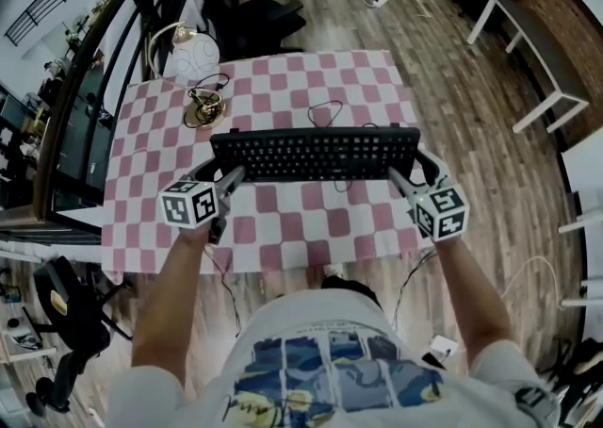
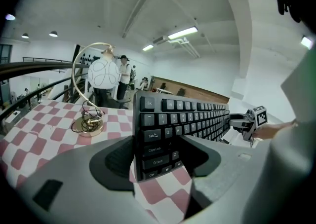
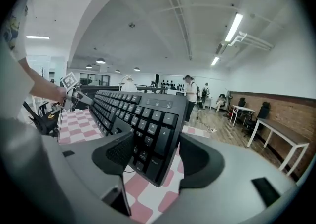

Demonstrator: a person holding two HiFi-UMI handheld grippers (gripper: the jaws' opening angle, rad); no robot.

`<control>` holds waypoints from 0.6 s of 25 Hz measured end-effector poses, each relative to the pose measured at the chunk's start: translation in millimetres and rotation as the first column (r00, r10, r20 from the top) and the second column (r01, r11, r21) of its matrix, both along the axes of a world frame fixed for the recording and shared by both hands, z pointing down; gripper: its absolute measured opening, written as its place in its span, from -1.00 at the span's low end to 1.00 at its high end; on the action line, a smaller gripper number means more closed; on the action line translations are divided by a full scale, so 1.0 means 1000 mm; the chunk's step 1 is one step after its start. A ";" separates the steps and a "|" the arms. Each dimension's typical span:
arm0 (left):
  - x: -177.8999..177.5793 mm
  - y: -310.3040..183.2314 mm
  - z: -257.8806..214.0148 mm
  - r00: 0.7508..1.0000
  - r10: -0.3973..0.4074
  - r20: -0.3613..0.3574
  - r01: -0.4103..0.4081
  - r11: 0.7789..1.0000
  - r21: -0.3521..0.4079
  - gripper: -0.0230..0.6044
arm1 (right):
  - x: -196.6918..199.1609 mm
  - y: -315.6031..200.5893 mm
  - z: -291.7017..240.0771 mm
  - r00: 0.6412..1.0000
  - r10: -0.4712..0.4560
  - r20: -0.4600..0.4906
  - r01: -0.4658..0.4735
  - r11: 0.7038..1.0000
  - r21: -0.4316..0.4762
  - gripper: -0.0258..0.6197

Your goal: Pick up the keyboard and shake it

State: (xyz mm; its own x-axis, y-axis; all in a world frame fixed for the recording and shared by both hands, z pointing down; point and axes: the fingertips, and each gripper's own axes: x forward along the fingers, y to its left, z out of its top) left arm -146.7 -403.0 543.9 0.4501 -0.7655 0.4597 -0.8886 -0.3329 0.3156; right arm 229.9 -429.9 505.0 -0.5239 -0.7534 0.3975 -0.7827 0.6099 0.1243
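A black keyboard (image 1: 316,154) hangs in the air above the pink-and-white checked table (image 1: 283,228), tilted with its keys facing me. My left gripper (image 1: 229,177) is shut on the keyboard's left end (image 2: 158,139), near the Shift and Ctrl keys. My right gripper (image 1: 399,177) is shut on its right end (image 3: 150,139), at the number pad. The keyboard's thin black cable (image 1: 325,115) trails down onto the tablecloth. Across the keyboard, each gripper view shows the other gripper's marker cube.
A gold lamp base with a coiled wire (image 1: 203,109) and a white globe shade (image 1: 191,57) stand at the table's far left. A dark railing (image 1: 94,87) runs along the left. White tables (image 1: 537,49) stand on the wooden floor to the right. People stand in the far background.
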 end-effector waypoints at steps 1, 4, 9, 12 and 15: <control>-0.001 0.001 -0.006 1.000 0.001 0.004 -0.002 1.000 0.015 -0.05 | -0.001 0.002 -0.007 1.000 0.002 -0.004 -0.002 1.000 0.017 -0.04; -0.004 0.005 -0.023 1.000 0.008 0.012 -0.009 0.999 0.050 -0.05 | -0.004 0.010 -0.024 1.000 0.009 -0.014 -0.008 0.998 0.064 -0.05; -0.012 0.015 -0.044 1.000 0.019 0.018 -0.021 0.994 0.111 -0.05 | -0.013 0.026 -0.048 0.999 0.028 -0.021 -0.025 0.992 0.123 -0.05; -0.016 0.017 -0.059 0.999 0.025 0.027 -0.029 0.988 0.154 -0.05 | -0.017 0.031 -0.063 0.999 0.029 -0.024 -0.025 0.985 0.170 -0.05; -0.019 0.018 -0.078 0.999 0.031 0.036 -0.038 0.979 0.201 -0.05 | -0.018 0.035 -0.080 0.999 0.041 -0.027 -0.034 0.976 0.214 -0.05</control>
